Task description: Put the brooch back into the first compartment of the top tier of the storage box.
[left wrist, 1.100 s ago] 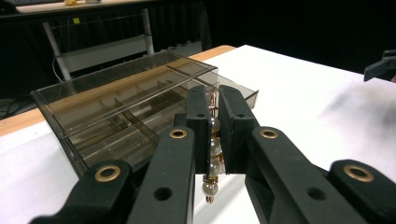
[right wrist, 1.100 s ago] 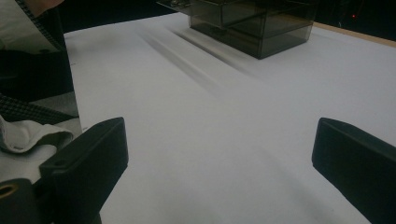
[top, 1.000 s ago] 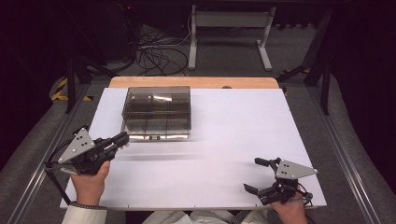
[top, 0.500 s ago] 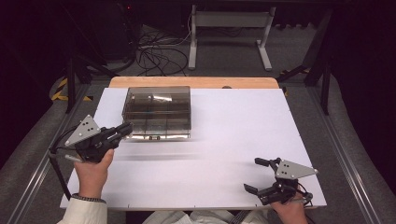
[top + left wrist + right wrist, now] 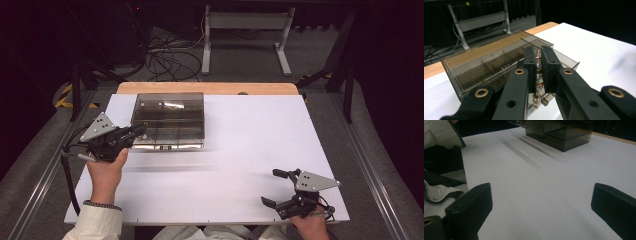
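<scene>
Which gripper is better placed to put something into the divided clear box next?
Left. The left gripper is shut on a string of beads and sits at the front left corner of the clear box. The right gripper is open, holding nothing, near the table's front right edge, far from the box.

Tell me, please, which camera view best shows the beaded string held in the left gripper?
The left gripper view: the beaded string hangs close up between the left gripper's nearly closed jaws, over the compartment box. In the high view it's too small to discern.
</scene>
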`<state>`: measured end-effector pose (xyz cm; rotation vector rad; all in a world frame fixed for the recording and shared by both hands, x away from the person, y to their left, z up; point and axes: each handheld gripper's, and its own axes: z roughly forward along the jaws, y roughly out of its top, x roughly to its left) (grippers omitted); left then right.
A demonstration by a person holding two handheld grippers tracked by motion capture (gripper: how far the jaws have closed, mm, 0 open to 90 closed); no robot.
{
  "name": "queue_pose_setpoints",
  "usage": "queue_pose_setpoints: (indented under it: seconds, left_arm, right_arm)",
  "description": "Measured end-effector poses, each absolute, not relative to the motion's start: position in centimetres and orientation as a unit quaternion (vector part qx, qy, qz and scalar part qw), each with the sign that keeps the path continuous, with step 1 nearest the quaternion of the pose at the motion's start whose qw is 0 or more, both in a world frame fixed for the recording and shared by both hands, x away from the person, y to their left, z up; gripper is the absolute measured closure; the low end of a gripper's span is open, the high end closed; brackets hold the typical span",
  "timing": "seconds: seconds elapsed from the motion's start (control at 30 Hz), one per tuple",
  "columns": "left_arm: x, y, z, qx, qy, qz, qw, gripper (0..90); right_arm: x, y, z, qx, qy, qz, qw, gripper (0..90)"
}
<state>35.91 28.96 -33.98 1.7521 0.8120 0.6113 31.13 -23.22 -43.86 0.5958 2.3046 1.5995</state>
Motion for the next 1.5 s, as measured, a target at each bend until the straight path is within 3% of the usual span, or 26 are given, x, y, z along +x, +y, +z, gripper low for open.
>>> queue_pose_setpoints:
  seconds: [0.87, 1.5]
  left_arm:
    - [39.5, 29.2, -36.7, 0.737, 0.383, 0.274, 0.484, 83.8]
    - [40.0, 29.8, -37.8, 0.741, 0.397, 0.274, 0.468, 83.7]
  right_arm:
    - [31.2, -23.1, -44.0, 0.205, 0.799, 0.550, 0.134, 4.1]
    - [31.1, -23.1, -44.0, 0.205, 0.800, 0.548, 0.133, 4.1]
